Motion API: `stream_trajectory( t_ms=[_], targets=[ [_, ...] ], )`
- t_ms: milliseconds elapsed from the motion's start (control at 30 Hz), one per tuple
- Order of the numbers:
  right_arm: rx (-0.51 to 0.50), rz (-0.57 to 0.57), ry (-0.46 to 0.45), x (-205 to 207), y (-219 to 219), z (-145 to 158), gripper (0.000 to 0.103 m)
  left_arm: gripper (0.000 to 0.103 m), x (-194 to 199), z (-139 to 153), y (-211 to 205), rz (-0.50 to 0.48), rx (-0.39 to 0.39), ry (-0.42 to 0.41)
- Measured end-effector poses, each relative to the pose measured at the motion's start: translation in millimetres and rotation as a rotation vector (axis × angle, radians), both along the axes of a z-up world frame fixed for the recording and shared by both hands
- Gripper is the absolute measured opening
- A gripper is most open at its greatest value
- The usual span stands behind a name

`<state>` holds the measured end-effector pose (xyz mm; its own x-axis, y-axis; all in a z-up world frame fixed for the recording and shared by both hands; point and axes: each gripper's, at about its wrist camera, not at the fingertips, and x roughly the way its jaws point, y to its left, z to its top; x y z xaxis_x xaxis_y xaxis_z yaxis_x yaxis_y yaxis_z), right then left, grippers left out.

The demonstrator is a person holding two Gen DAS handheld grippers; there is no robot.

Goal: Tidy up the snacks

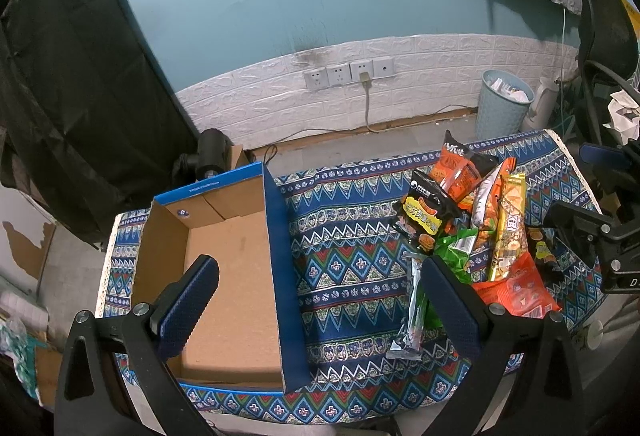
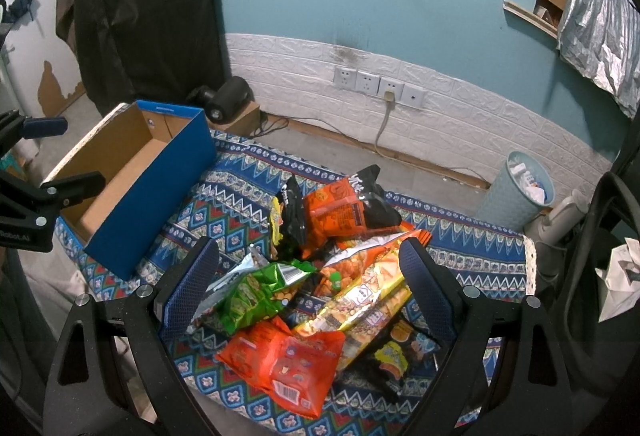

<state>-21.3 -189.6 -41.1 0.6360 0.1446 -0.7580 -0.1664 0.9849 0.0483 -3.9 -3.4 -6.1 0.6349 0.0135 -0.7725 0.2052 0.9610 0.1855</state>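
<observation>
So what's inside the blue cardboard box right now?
Nothing visible: the blue cardboard box shows only its bare brown floor. The left tongs, open above it, cover a near corner. The snack pile lies on the cloth beside it.

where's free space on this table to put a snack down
Free: the box floor, bare cardboard, and the cloth strip between the box's blue wall and the snack pile. Crowded: the pile itself, bags overlapping under the open right claw.
</observation>
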Motion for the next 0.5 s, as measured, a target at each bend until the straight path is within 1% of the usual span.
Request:
stream_trajectory(
  t_ms=[500],
  targets=[
    [-0.005, 0.000, 0.008, -1.3, -3.2, -1.7, 0.090, 0.102, -0.2, -1.6, -2.5, -0.002, 0.002, 0.007]
  ],
)
